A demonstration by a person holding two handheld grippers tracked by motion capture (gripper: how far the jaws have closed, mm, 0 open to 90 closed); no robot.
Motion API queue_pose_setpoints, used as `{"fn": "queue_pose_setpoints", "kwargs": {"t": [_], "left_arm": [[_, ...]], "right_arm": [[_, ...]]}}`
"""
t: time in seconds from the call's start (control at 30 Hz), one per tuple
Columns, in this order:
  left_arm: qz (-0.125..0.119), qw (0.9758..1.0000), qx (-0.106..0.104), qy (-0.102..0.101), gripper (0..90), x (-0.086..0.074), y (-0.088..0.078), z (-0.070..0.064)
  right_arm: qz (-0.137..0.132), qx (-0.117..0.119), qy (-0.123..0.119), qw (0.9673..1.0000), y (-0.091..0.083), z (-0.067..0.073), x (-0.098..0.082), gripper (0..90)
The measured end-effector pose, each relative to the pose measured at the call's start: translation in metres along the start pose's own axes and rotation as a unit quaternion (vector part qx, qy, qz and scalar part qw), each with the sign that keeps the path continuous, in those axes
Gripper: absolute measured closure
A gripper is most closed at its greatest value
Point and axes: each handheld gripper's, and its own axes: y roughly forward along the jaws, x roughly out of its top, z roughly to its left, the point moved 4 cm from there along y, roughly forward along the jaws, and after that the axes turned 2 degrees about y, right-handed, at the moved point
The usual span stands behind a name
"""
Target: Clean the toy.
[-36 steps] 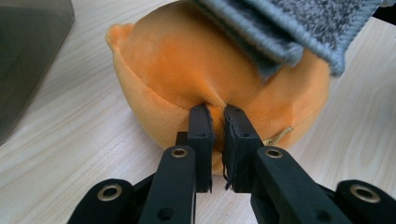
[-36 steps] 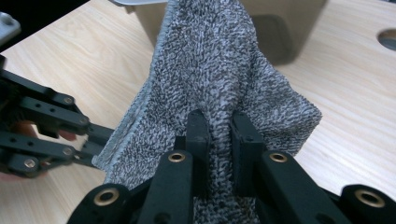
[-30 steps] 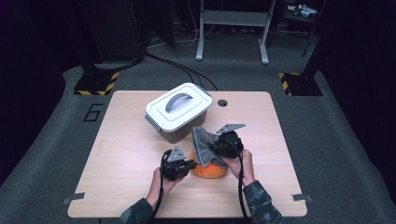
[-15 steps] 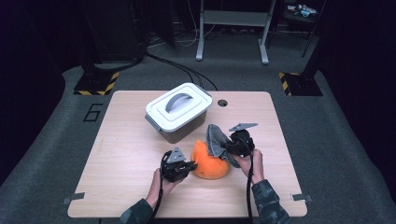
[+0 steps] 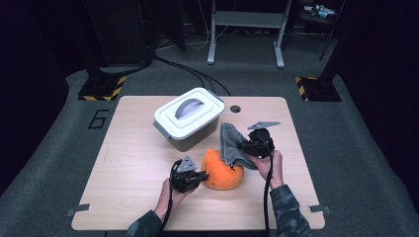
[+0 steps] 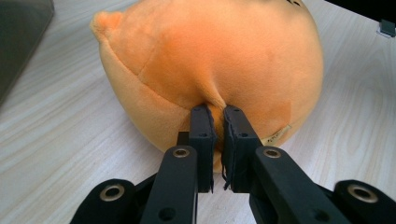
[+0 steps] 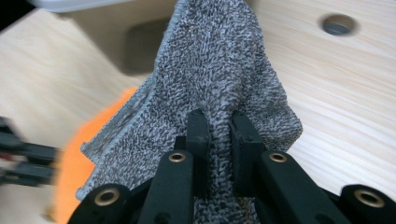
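Pinching a fold of orange plush, the left tongs (image 6: 215,122) are clamped on the near side of the orange plush toy (image 6: 210,60), their black jaws almost together with a small tuck of the fabric caught between them. That toy (image 5: 223,170) sits on the wooden bench (image 5: 133,168), toward the person's side and a little right of the middle, with the left tongs (image 5: 200,175) coming in level from its left.

The right tongs (image 7: 219,122) are clamped on a grey terry cloth (image 7: 210,70), the pile bunched up between the jaws and the rest of the cloth spreading away beyond them. In the high view the cloth (image 5: 230,143) hangs from the right tongs (image 5: 242,146) above the toy's upper right side (whether its lower edge touches the plush I cannot tell from here).

Behind the toy, toward the far left, stands a grey lidded box (image 5: 188,123) with a white lid and a handle on top, set at an angle on the bench. A round hole (image 5: 235,108) in the bench top lies just right of the box.
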Motion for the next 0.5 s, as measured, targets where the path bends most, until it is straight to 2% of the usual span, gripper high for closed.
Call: {"fn": "queue_pose_setpoints", "kwargs": {"t": [0.07, 0.1, 0.17, 0.2, 0.23, 0.33, 0.5], "left_arm": [[0.002, 1.0000, -0.005, 0.001, 83.1, 0.001, 0.002, -0.002], [0.007, 0.9999, -0.012, 0.003, 83.1, 0.001, 0.003, -0.004], [0.006, 0.9999, -0.005, 0.009, 83.1, 0.002, 0.004, -0.005], [0.006, 0.9999, -0.008, 0.007, 83.1, 0.002, 0.004, -0.004], [0.003, 0.9999, -0.010, 0.001, 83.1, 0.002, 0.004, -0.003], [0.002, 0.9999, -0.009, 0.003, 83.1, 0.002, 0.003, -0.003], [0.002, 0.9999, -0.011, 0.001, 83.1, 0.003, 0.002, -0.002]], "right_arm": [[0.010, 0.020, -0.006, 0.9997, 0.008, 0.012, 0.001, 80.1], [0.018, 0.021, -0.013, 0.9995, 0.013, 0.016, 0.000, 80.1], [0.037, 0.020, -0.026, 0.9988, 0.024, 0.020, -0.004, 80.2], [0.040, 0.014, -0.028, 0.9987, 0.028, 0.020, -0.006, 80.2], [0.046, 0.017, -0.024, 0.9985, 0.030, 0.018, -0.007, 80.2], [0.047, 0.016, -0.013, 0.9987, 0.033, 0.010, -0.010, 80.3], [0.053, 0.001, -0.003, 0.9986, 0.037, -0.002, -0.014, 80.3]]}}
